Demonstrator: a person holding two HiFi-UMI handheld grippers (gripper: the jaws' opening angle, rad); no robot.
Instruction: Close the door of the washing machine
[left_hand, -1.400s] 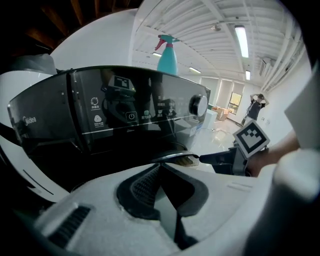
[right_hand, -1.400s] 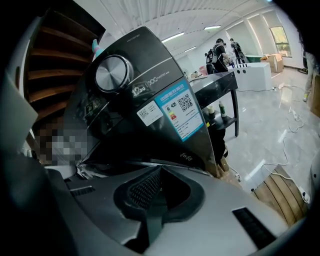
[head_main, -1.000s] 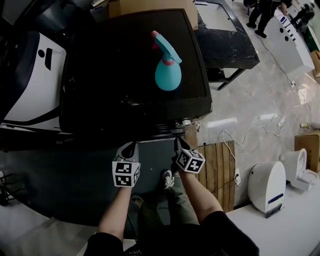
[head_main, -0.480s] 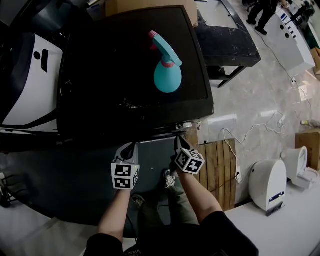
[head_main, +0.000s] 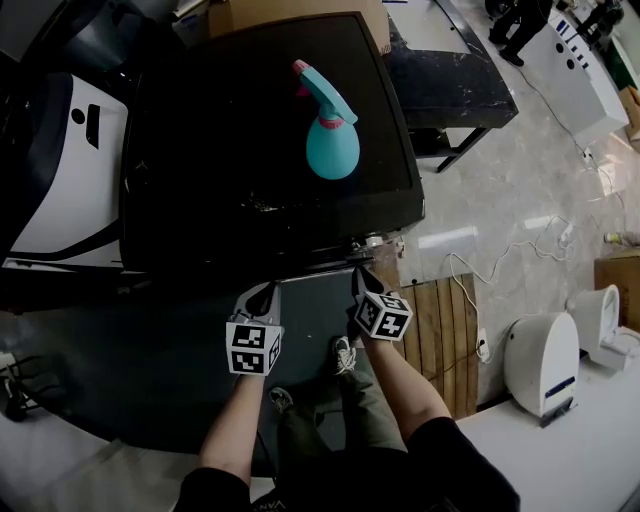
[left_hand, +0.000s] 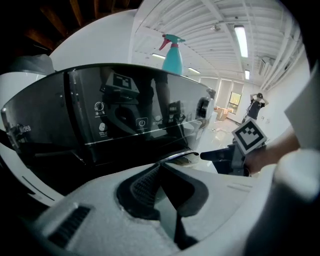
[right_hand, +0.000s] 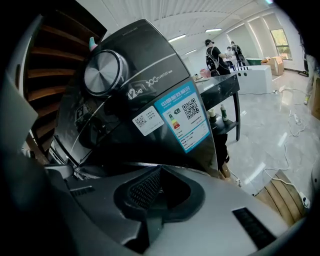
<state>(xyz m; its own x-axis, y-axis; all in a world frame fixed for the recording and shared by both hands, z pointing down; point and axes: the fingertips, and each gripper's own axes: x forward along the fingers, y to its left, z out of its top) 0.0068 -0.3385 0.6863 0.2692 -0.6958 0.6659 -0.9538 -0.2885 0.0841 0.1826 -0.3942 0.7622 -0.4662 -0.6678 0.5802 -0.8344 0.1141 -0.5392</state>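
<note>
While I've got both grippers parked at the front of the washer (head_main: 260, 150), neither one is holding anything. The left gripper (head_main: 262, 292) has its jaws pressed together, and the right gripper (head_main: 360, 280) is closed up empty too. The washer is right ahead of both tips, with a curved chrome rim (left_hand: 177, 156) just past the left gripper. I honestly can't tell from here if the door is latched or ajar. The right gripper sits just right of the left one, by the machine's corner, looking up at the knob (right_hand: 102, 72) and sticker (right_hand: 187, 120). A teal spray bottle (head_main: 330, 140) stands on top, well beyond both grippers.
</note>
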